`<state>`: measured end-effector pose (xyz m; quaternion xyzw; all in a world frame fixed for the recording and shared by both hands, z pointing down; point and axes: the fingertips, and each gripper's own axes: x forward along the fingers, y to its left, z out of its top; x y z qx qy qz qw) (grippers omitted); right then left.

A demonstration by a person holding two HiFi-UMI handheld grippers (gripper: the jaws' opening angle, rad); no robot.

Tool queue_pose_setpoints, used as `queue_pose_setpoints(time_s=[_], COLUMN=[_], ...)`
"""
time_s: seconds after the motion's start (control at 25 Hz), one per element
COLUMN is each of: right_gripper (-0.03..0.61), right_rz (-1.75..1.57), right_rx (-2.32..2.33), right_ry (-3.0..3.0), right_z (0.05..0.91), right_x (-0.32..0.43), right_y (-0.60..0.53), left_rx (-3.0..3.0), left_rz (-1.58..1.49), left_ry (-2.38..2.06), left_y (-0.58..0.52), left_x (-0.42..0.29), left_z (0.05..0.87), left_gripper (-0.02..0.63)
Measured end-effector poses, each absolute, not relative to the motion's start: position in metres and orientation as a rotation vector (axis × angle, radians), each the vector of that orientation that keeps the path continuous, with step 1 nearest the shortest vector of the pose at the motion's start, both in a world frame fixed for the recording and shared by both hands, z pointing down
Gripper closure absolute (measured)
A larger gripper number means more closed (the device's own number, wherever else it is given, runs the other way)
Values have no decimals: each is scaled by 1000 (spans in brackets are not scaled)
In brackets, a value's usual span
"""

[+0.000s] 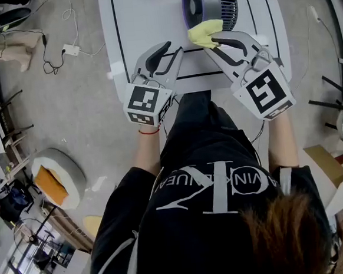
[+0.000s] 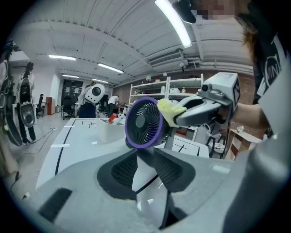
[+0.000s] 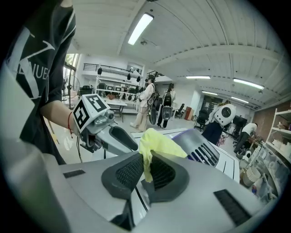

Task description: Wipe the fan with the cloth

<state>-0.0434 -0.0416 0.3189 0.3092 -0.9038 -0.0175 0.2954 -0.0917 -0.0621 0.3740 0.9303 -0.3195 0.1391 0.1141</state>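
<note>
A grey fan with a purple front ring stands on the white table at the far middle. My right gripper is shut on a yellow cloth, and the cloth rests against the near side of the fan. In the right gripper view the cloth is pinched between the pads, with the fan's slatted body just behind it. My left gripper hovers to the left of the cloth, short of the fan, open and holding nothing. The left gripper view shows the fan's grille ahead and the cloth at its top right.
A white box sits on the table beyond the fan. Cables and a power strip lie on the floor to the left, and a round white bin stands lower left. Shelving lines the far wall.
</note>
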Motion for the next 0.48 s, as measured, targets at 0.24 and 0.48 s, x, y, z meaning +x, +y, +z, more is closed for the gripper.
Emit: queue_pose_setpoints(time_s=[0.24,0.48], right_gripper=[546,546], right_rz=[-57,-72], right_rx=[877,910], right_ry=[-2422,-2423], right_z=[309,301], right_x=[-31,-25], right_y=[-45,-45], left_rx=[2847,2890], left_rz=[580,799], left_ry=[-788,-684], left_y=[-53,-54], left_x=[-51,-25], left_z=[392,419], left_gripper=[483,459])
